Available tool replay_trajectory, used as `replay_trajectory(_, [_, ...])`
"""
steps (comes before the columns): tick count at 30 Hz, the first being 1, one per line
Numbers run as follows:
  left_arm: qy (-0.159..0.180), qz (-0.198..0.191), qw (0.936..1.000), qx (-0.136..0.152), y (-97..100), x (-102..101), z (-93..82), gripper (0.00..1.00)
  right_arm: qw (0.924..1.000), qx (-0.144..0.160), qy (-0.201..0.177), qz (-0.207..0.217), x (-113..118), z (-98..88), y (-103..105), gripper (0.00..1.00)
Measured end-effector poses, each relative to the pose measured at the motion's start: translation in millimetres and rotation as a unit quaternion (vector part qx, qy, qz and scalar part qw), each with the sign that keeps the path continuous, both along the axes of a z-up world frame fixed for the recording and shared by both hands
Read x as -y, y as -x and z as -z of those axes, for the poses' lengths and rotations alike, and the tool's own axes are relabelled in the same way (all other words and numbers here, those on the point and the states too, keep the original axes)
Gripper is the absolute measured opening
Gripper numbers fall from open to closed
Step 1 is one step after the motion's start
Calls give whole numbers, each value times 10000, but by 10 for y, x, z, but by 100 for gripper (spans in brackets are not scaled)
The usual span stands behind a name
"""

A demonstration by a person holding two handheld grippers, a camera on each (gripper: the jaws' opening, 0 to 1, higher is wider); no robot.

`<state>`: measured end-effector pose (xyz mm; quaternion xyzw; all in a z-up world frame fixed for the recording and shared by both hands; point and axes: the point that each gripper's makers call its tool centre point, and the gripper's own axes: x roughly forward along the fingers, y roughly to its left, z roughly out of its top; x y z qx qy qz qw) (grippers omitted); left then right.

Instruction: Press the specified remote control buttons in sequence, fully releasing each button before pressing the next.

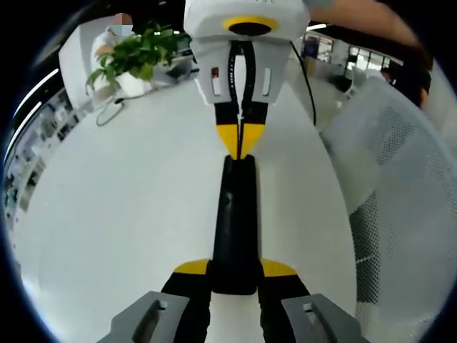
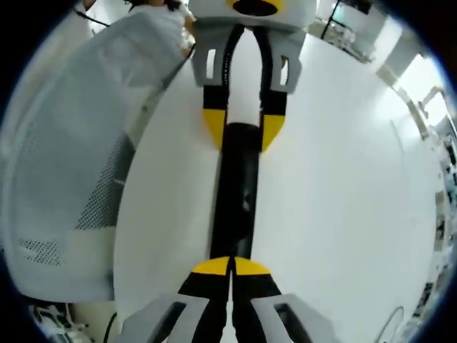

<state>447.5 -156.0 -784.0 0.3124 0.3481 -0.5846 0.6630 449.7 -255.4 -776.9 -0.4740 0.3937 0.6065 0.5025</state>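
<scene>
The remote control shows no readable buttons; its face is a dark blur in both views. Its near end is hidden between the left gripper jaws. In the right gripper view the right gripper tips cover the remote's near end. The mesh chair runs off the edge, and the plant pot is partly hidden.

Left gripper fingers clamp something; right gripper fingers meet (tips touching).

bright, even light | soft shadows | edges bent, slightly blurred
</scene>
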Motion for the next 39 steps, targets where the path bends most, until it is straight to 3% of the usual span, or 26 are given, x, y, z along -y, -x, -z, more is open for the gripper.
replay_trajectory(18, [-15, -7, 10000, 25, -13, -21, 12, 24, 9999, 65, -56, 61, -18, -27, 30, 0])
replay_trajectory(28, [-24, 2, 10000, 23, -4, -18, 15, 24, 9994, 64, -278, 172, -72, -117, 31, 0])
replay_trajectory(39, [-11, 2, 10000, 24, 7, -14, 12, 24, 9996, 37, -265, 109, -159, -69, 61, 0])
